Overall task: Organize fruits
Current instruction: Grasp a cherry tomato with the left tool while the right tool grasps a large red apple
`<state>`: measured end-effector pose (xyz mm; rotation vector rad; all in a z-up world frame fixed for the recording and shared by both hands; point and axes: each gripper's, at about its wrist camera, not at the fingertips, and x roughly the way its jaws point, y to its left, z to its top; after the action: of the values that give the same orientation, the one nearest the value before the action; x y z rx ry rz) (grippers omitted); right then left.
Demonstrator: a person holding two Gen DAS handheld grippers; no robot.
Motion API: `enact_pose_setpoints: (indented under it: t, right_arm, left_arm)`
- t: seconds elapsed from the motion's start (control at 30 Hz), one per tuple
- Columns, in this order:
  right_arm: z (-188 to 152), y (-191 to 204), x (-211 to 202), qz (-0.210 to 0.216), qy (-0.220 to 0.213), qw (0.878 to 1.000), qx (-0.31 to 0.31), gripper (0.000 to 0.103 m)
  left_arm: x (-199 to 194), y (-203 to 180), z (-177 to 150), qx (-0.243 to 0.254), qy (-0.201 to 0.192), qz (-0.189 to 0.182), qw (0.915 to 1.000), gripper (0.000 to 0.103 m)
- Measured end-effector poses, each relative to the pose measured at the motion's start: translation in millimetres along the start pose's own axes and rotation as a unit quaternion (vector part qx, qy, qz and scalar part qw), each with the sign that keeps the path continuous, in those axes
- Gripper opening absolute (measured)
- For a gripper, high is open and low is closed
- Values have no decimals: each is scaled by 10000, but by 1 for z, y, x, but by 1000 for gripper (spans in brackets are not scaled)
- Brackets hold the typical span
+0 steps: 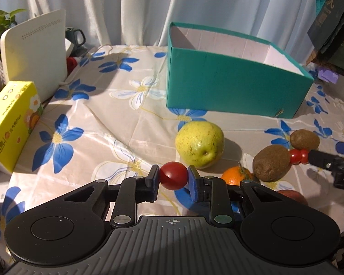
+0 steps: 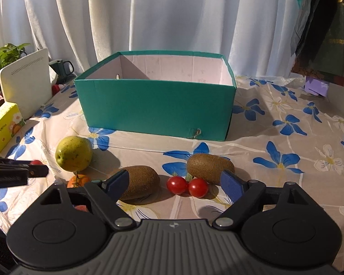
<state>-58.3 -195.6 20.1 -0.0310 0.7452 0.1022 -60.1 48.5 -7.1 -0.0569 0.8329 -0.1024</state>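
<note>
Left gripper (image 1: 173, 180): clamped on cherry tomato (image 1: 173, 175), pear (image 1: 199, 144) at 1 o'clock. Right gripper (image 2: 175, 181): jaws apart, nothing gripped; two tomatoes (image 2: 187, 186) between, teal box (image 2: 156, 107) at 12 o'clock.

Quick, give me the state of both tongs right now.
Left tongs: shut on a cherry tomato.
Right tongs: open, holding nothing; two cherry tomatoes and a kiwi lie between the fingers.

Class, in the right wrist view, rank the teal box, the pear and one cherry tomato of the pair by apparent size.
1. Teal box
2. Pear
3. Cherry tomato
The gaps are wide, so nearness does not change the order.
</note>
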Motion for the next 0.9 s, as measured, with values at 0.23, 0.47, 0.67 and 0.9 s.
enact_pose_setpoints:
  t: [0.23, 0.47, 0.67, 0.9]
  right_arm:
    - [-8, 17, -3, 782, 236, 9959, -381, 83]
    - [-13, 34, -6, 1405, 531, 9876, -449, 83]
    - [-25, 49, 0, 1351, 893, 9850, -590, 83]
    - [-35, 60, 8, 1230, 1105, 9840, -657, 73]
  left_arm:
    - [-16, -1, 4, -82, -128, -71, 9999, 29]
    - [-22, 6, -2, -172, -90, -144, 9997, 29]
    - [-28, 9, -10, -193, -61, -134, 9997, 29]
    - [-34, 11, -16, -194, -5, -97, 9998, 29]
